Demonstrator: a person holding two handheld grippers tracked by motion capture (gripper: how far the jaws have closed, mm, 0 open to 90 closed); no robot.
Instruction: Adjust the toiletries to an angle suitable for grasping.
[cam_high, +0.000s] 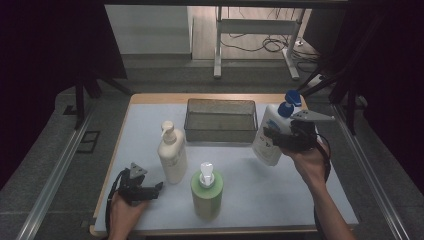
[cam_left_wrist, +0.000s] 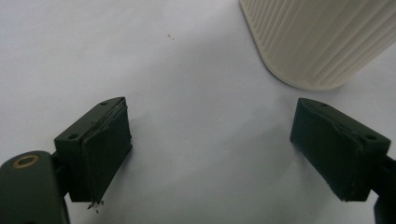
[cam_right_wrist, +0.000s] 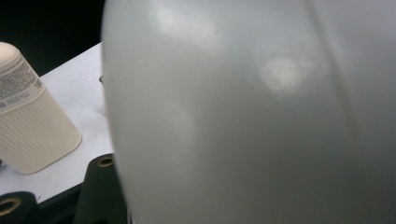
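— What's the setting?

— A wooden table (cam_high: 145, 98) under a pale sheet (cam_high: 280, 185), in a dim room with grey floor and loose cables at the back. A mesh basket (cam_high: 220, 120) sits at twelve o'clock on the sheet, a cream pump bottle (cam_high: 172, 156) at about nine, a green pump bottle (cam_high: 206, 192) at six.

— And the jaws?

— The left gripper (cam_high: 159, 187) rests low at about seven o'clock with its jaws wide apart and nothing between them; in its own view the bare sheet lies between the pads, the cream bottle's ribbed base (cam_left_wrist: 322, 39) just ahead. The right gripper (cam_high: 269, 134) is clamped about halfway on a white bottle (cam_high: 267, 140) with a blue cap (its body fills most of the right gripper view).

— Where is that bottle, and how does it point?

— Lifted off the sheet at about two o'clock, just right of the basket. Its long axis is tilted: blue cap (cam_high: 289, 102) up toward one o'clock, base down toward seven.
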